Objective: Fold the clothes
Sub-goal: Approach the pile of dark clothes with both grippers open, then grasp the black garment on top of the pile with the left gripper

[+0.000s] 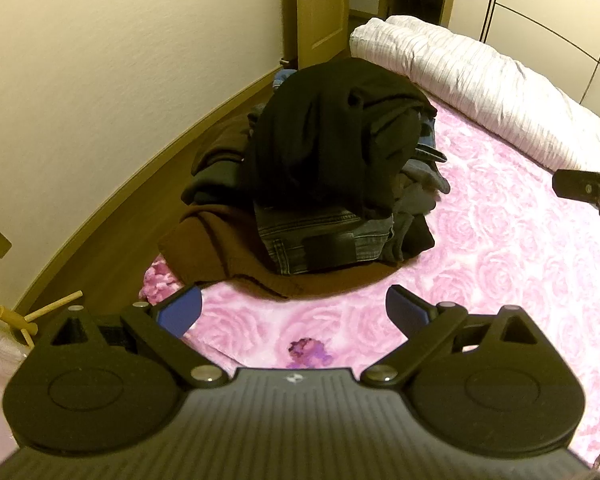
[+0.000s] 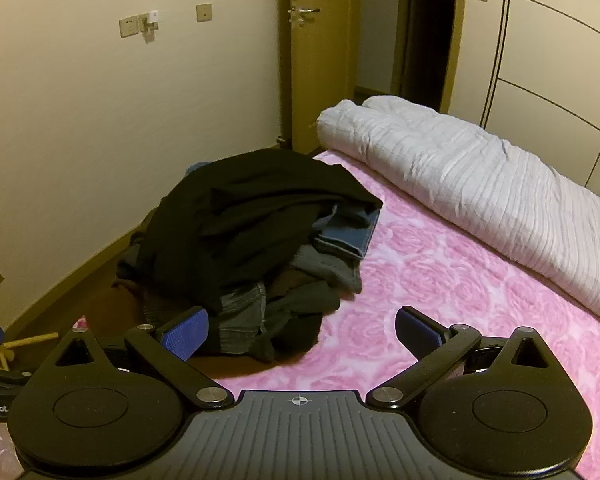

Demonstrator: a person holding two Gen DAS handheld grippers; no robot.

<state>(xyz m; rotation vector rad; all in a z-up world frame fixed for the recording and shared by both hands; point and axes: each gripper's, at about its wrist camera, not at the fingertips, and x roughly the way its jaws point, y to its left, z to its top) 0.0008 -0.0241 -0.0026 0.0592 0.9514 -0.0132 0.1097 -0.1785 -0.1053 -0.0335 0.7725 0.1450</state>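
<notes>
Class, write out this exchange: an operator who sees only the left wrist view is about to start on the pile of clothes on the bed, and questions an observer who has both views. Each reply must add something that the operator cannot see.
Operator: I see only a black sliver of the right gripper at my edge. Is it holding anything?
Observer: No. The right gripper has its jaws wide open and empty, pointing at the near edge of the pile.
Operator: What shows under the black garment on its right side?
Observer: From the right wrist view, a flat folded blue denim piece sticks out beneath the black garment.
Operator: Does the door have a handle?
Observer: Yes, a metal lever handle.
</notes>
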